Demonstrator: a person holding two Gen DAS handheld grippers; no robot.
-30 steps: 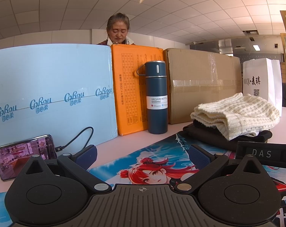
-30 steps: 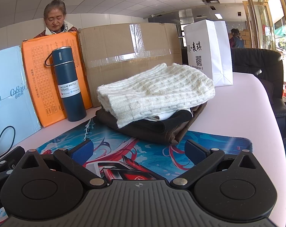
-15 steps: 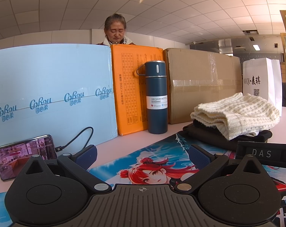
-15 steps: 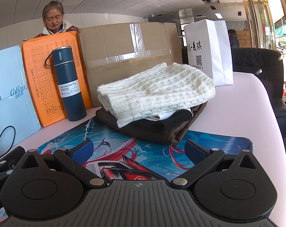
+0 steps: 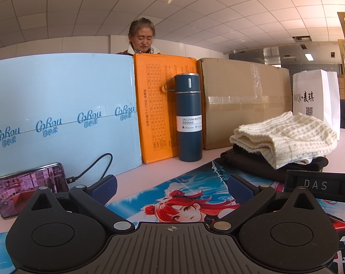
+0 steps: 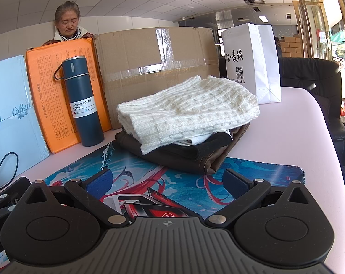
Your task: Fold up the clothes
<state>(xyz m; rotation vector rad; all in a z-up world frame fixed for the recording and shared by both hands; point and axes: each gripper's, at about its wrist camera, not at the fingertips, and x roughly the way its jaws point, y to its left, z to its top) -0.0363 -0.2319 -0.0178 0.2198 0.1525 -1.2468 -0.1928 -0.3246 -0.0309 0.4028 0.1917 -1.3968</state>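
1. On the printed mat [image 6: 252,173], a cream knit sweater [image 6: 190,107] is stacked on dark folded garments [image 6: 195,155], presumably as finished folds.
2. Left gripper [image 5: 171,186] and right gripper [image 6: 167,179] are held low, spread wide and empty, short of the pile.
3. A blue bottle [image 6: 83,100] is stood clear behind.

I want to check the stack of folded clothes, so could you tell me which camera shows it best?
The right wrist view: the cream knit sweater and dark garments beneath sit central and unobstructed. The left wrist view shows the pile smaller, at the right edge.
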